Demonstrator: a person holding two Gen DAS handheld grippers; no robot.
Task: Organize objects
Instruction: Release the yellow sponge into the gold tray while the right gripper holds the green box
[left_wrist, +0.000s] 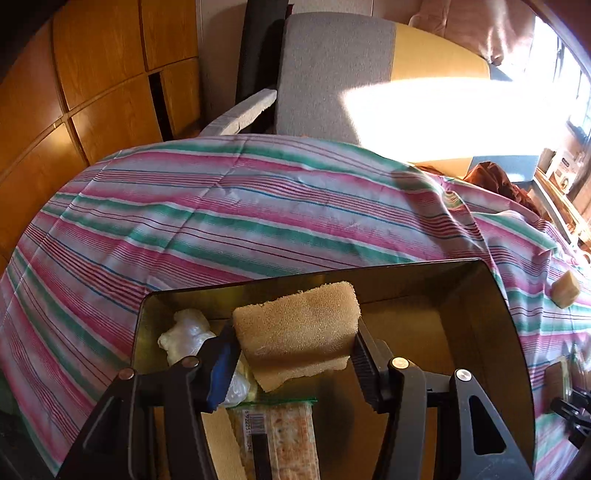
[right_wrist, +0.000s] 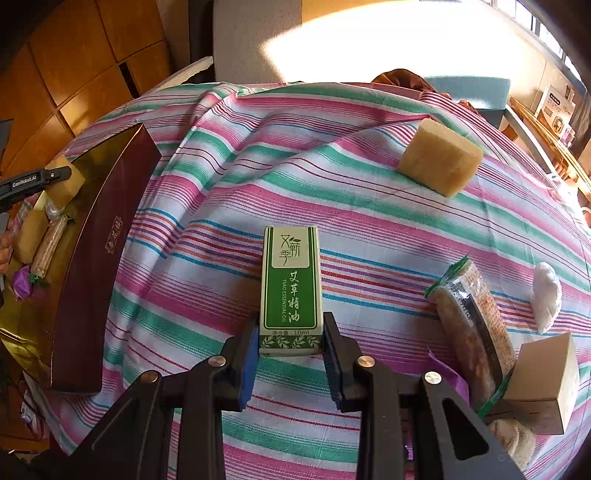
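Striped cloth (right_wrist: 369, 177) carrying the lot.
Lying on it: box (right_wrist: 92, 258), oil carton (right_wrist: 290, 291), sponge (right_wrist: 441, 162), cracker pack (right_wrist: 469, 325), white wad (right_wrist: 546, 295).

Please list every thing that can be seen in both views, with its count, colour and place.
box: 1, dark red outside, gold inside, left on cloth
sponge: 1, tan, held above box
essential oil carton: 1, green and white, centre of cloth
cracker packs: 2, orange; one right on cloth, one in box
yellow blocks: 1, far right on cloth
striped cloth: 1, pink, green, white
left gripper: 1, black, shut on sponge
right gripper: 1, black, around carton
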